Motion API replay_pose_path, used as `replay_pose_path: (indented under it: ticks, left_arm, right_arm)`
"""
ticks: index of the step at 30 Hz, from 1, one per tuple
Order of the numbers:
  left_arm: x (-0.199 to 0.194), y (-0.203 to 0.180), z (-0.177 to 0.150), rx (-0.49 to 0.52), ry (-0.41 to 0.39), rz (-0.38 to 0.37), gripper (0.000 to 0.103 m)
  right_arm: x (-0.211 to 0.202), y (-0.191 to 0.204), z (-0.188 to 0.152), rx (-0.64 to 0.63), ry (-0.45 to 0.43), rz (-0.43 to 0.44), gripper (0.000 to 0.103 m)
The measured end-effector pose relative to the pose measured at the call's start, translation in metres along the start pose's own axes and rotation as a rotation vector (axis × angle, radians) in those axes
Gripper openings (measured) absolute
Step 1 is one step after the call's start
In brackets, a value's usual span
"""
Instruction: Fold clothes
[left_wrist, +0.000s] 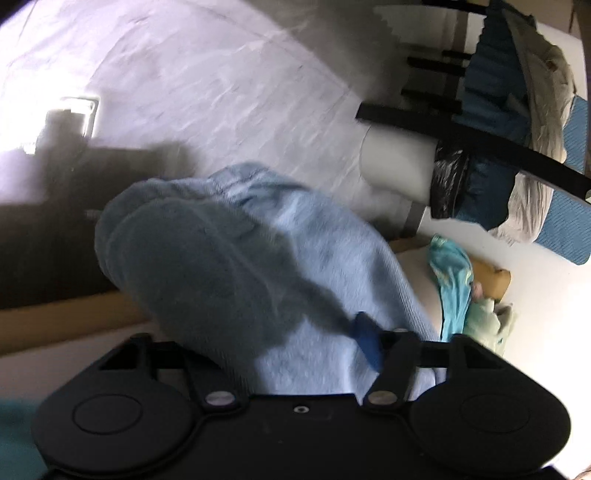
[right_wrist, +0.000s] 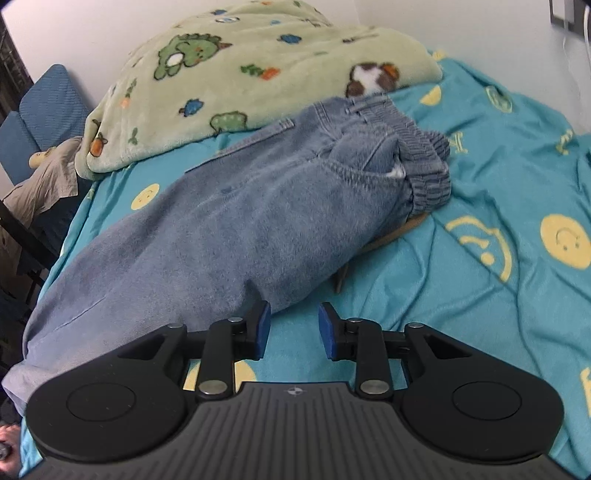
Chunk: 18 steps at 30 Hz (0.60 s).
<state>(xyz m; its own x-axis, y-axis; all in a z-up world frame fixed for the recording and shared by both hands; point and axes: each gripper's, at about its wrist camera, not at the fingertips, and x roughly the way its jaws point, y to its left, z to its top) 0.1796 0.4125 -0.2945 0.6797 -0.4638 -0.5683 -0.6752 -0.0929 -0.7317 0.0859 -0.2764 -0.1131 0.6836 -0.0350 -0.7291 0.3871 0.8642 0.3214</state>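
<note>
folding barely begun: jeans (right_wrist: 236, 206) lie lengthwise near bed (right_wrist: 480, 280) left edge; left gripper (left_wrist: 295, 350) pinches leg hem, right gripper (right_wrist: 293, 326) spread, empty.

Faded blue jeans (right_wrist: 236, 221) lie lengthwise on the teal bed sheet (right_wrist: 480, 295), elastic waistband far, apparently folded leg on leg; the leg end (left_wrist: 229, 251) hangs bunched.
</note>
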Motion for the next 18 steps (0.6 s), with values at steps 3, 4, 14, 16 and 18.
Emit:
replay_pose_path:
  ticks: [3,4,14,16,18]
  left_arm:
    - [-0.007,-0.021,0.001,0.131,-0.064,0.037,0.018]
    - [-0.014,-0.034,-0.003,0.201,-0.098,0.06,0.016]
    - [-0.096,-0.201,-0.14,0.906,-0.442,0.071,0.012]
    - [-0.105,-0.226,-0.189,1.059,-0.495,0.051,0.012]
    - [-0.106,-0.246,-0.242,1.225,-0.531,0.043,0.012]
  right_arm:
    - [-0.002,0.003,0.002,0.013,-0.007,0.016,0.03]
    - [-0.003,0.003,0.002,0.016,-0.01,0.021,0.03]
    - [-0.013,0.004,0.007,0.039,-0.048,0.116,0.03]
    - [-0.015,-0.002,0.008,0.049,-0.056,0.121,0.03]
    - [-0.017,-0.009,0.009,0.062,-0.064,0.124,0.03]
